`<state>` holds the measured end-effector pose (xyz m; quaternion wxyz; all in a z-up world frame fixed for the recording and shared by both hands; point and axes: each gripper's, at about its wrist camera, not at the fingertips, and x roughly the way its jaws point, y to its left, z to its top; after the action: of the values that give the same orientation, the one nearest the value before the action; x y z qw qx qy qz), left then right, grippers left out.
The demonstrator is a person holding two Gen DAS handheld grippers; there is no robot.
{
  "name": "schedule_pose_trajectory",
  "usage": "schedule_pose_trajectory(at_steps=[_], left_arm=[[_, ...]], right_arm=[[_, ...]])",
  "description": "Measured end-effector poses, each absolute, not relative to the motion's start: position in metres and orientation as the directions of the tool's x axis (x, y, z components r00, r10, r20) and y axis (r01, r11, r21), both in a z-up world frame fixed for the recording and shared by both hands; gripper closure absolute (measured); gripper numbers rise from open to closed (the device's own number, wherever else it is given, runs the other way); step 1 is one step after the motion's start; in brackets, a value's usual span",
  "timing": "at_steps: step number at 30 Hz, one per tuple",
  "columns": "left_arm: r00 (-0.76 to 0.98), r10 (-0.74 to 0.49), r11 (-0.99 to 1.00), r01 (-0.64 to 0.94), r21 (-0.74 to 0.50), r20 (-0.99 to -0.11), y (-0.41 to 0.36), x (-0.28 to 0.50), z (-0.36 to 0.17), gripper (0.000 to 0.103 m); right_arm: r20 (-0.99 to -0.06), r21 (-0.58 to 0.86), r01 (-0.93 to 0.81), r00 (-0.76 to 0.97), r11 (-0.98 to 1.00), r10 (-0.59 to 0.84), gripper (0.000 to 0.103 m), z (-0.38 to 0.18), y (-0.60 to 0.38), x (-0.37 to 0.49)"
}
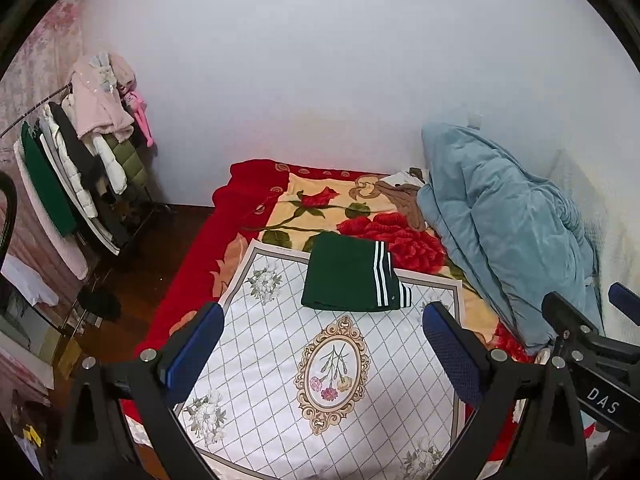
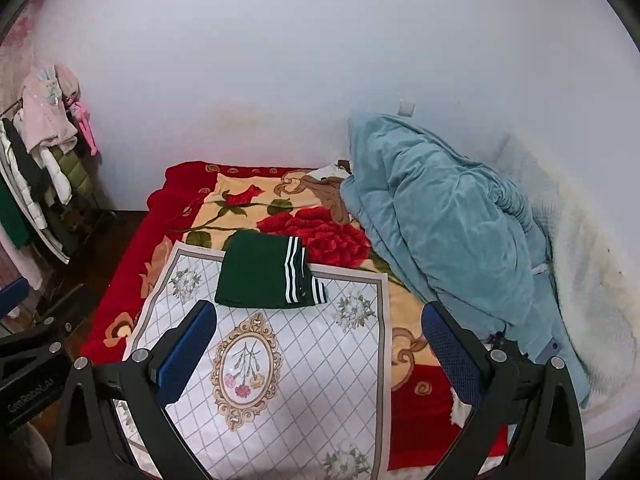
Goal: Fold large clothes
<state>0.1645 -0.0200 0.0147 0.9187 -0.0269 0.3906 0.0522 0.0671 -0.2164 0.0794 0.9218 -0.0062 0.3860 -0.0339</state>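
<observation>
- Green garment [image 1: 352, 276], white-striped, lies folded in a compact rectangle at 12 o'clock on the white patterned cloth [image 1: 280, 360], overlapping its far edge onto the rose blanket [image 1: 280, 204].
- Left gripper [image 1: 324, 344] and right gripper [image 2: 320, 344]: fingers spread wide, nothing held, both raised clear of the bed.
- Blue quilt [image 2: 440, 220] heaped at 2 o'clock.
- Judgement: fold looks finished; if tidying, press the edges flat and square the striped corner, without dragging the cloth beneath.
</observation>
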Motion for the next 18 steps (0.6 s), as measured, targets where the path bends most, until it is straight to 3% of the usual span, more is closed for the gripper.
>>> schedule_pose_trajectory(at_steps=[18], left_arm=[[0.697, 0.091, 0.992, -0.129, 0.0, -0.711, -0.0162, 0.1546, 0.0214, 0.002]], right_arm=[[-0.701, -0.051, 0.049, 0.709, 0.997, -0.071, 0.0, 0.0902, -0.2167, 0.0613]])
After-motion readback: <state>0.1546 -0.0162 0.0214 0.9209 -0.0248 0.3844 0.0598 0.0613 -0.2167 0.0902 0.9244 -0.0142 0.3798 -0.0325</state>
